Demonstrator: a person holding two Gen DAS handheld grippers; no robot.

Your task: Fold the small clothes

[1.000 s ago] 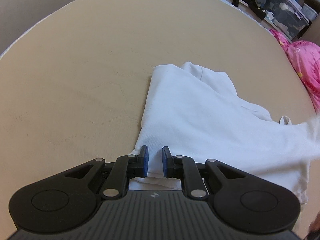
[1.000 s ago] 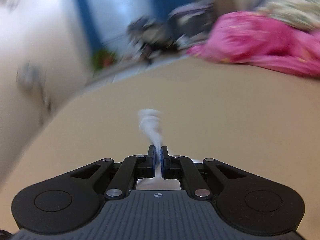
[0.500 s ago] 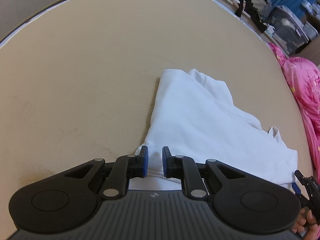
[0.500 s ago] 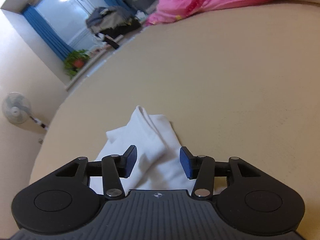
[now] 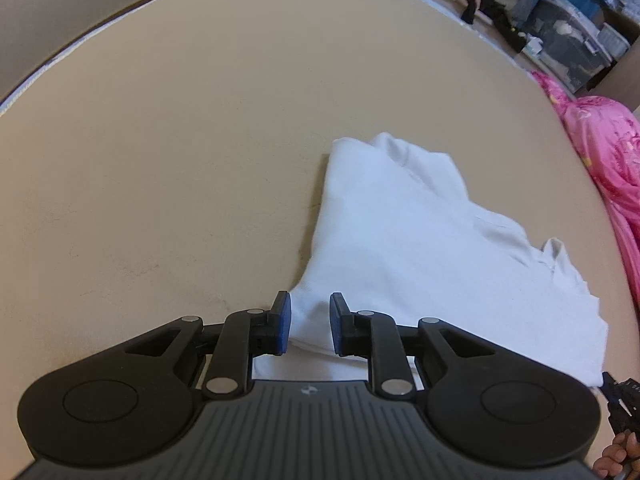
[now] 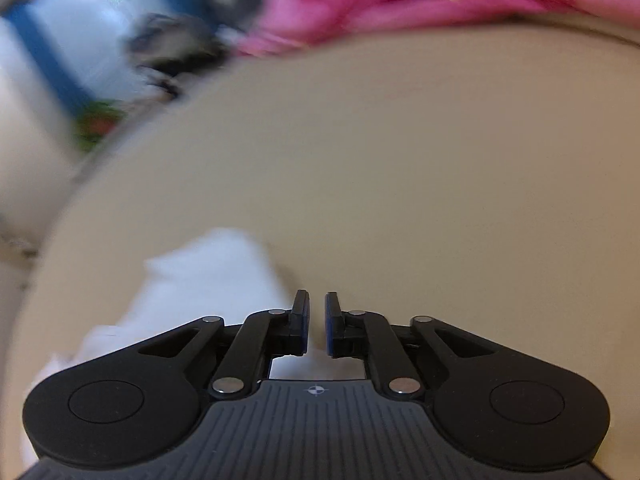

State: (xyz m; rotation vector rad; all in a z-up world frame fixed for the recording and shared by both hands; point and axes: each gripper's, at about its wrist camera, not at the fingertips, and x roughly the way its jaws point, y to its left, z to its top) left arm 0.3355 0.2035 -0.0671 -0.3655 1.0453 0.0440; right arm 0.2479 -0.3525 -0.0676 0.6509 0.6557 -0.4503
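Observation:
A small white garment (image 5: 420, 248) lies folded on the tan table (image 5: 180, 160). My left gripper (image 5: 306, 322) stands over its near left corner, jaws a little apart with the cloth's edge between and under the blue pads; whether it is pinched does not show. In the blurred right wrist view the garment (image 6: 208, 280) lies to the left of my right gripper (image 6: 317, 322), whose jaws are nearly together with only bare table showing between the tips. The right gripper's tip (image 5: 618, 398) and a hand show at the left view's lower right edge.
A pink quilt (image 5: 608, 168) lies along the table's right side; it also shows in the right wrist view (image 6: 420, 4). Storage boxes and dark clothes (image 5: 560, 36) stand beyond the far edge. Blue curtains and a plant (image 6: 96, 120) show blurred.
My right gripper let go of the cloth, opened wide, then narrowed and swung right off the garment. The garment settled flat. My left gripper's jaws have spread slightly.

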